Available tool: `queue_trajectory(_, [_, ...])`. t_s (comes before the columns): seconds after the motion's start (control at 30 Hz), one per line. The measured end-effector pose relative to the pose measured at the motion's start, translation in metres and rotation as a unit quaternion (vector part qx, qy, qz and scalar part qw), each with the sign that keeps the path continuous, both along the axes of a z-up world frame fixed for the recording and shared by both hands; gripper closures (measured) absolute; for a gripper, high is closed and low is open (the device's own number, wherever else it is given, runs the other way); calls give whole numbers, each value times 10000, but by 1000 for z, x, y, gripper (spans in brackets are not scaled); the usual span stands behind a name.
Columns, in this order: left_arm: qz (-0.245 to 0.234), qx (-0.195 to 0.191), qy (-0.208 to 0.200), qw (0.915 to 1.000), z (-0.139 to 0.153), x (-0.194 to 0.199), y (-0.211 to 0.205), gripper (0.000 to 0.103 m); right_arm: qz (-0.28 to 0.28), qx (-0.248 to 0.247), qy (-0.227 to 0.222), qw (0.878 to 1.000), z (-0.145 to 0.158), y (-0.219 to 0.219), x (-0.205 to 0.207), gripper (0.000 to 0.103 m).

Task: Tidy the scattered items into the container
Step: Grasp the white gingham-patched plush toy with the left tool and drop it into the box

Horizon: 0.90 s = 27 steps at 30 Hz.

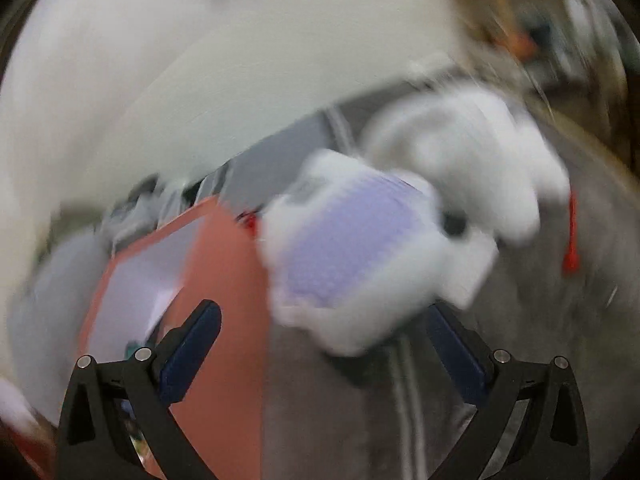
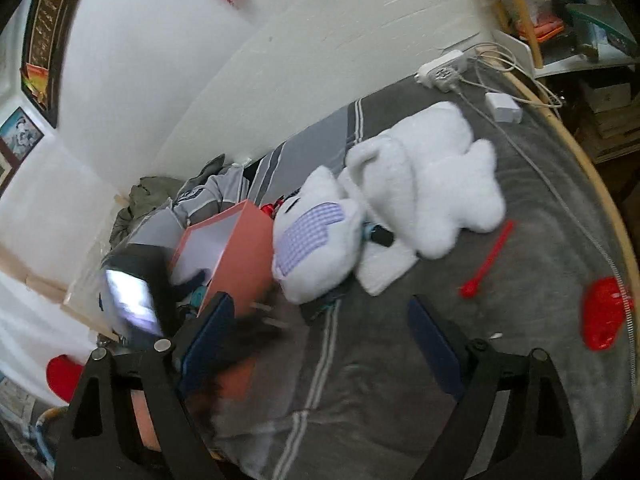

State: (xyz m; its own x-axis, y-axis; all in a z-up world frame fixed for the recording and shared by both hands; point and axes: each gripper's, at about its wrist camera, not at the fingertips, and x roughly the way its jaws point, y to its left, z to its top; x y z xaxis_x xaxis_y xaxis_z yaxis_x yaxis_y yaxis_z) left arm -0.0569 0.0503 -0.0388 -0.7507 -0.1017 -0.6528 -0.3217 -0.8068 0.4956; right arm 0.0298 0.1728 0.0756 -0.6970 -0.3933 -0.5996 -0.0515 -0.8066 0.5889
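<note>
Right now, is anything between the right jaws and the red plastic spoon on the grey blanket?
Nothing visible. The right gripper stands open above bare grey blanket; the red plastic spoon lies ahead and to the right, clear of the white plush toy.

White plastered wall (image 2: 208, 80) behind a bed with a grey striped cover (image 2: 380, 380) and a curved wooden edge rail (image 2: 600, 184). Dark framed scroll (image 2: 44, 32) and a small framed picture (image 2: 18, 136) hang on the wall at left; white power strip (image 2: 442, 68) with cables at the wall end of the bed. Cluttered shelf (image 2: 592, 40) at right; left wrist view is motion-blurred.
</note>
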Motion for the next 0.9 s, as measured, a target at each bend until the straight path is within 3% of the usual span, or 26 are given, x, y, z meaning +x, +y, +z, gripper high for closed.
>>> queue_trajectory(0.13, [-115,-1352,342,9902,-50,-11,39,1,-109,-68,-98,9999,-11,29,10,14])
queue_trajectory(0.3, [61,-1862,465,9814,-70,-51,35,1,-72,82,-272,9996,-19,40,14,14])
queue_trajectory(0.33, [67,-1926,542,9798,-71,-59,32,6,-16,128,-294,9995,-20,39,14,14])
queue_trajectory(0.4, [48,-1478,275,9886,-64,-73,19,35,167,258,-330,9990,-24,32,14,14])
queue_trajectory(0.43, [131,-1318,212,9910,-58,-77,15,43,236,324,-340,9986,-26,30,14,14])
queue_trajectory(0.53, [289,-839,249,9957,-27,-74,5,46,421,582,-402,9966,-31,20,17,14])
queue_trajectory(0.67, [273,-347,1028,9937,40,-45,-6,46,439,725,-481,9952,-36,16,17,14])
queue_trajectory(0.73, [340,-56,1558,9872,83,-26,-21,45,356,685,-471,9959,-36,18,16,14])
queue_trajectory(0.8, [537,172,2145,9751,126,-3,-52,44,283,652,-459,9964,-35,18,16,14])
queue_trajectory(0.9, [1000,454,2575,9600,165,11,-107,42,265,589,-473,9968,-34,12,14,14])
